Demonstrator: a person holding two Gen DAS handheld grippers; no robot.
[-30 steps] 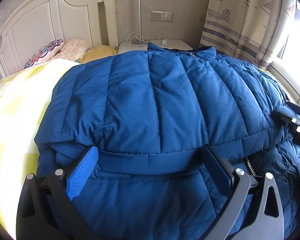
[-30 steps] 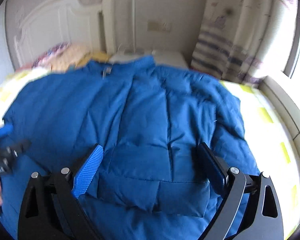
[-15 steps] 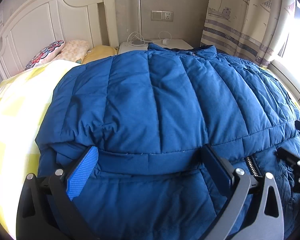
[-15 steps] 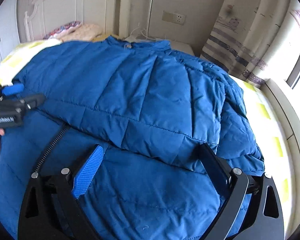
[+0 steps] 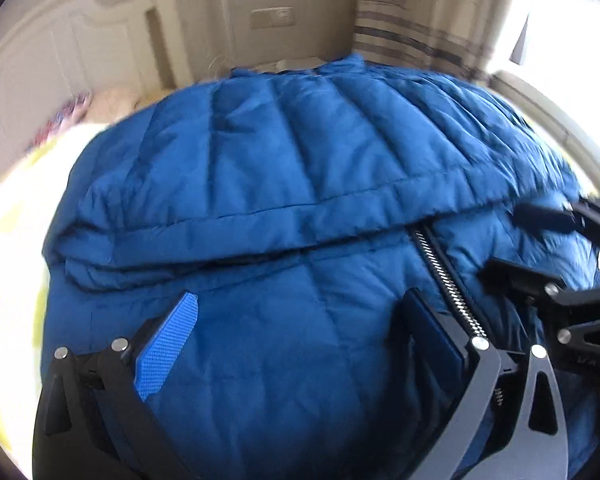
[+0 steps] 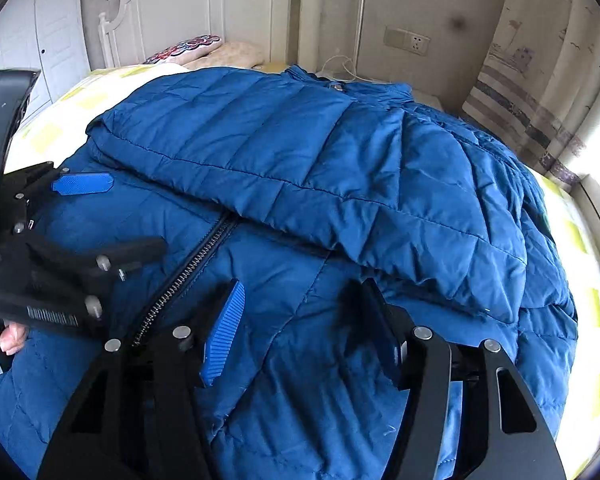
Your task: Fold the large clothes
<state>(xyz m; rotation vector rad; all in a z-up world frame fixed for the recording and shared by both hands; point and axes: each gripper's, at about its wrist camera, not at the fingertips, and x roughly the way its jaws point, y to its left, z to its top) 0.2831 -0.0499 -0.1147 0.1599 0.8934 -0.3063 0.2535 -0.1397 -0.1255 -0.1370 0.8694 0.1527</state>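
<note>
Your blue down jacket (image 6: 300, 168) lies spread on the bed (image 6: 588, 280), one quilted panel folded over its zipper (image 6: 188, 268). Your left claw (image 5: 296, 344) and right claw (image 6: 300, 328) both hover spread apart, clamping nothing. The puffy filling looks springy; pinch only the slick top layer and the fold may slide or spring back.
</note>
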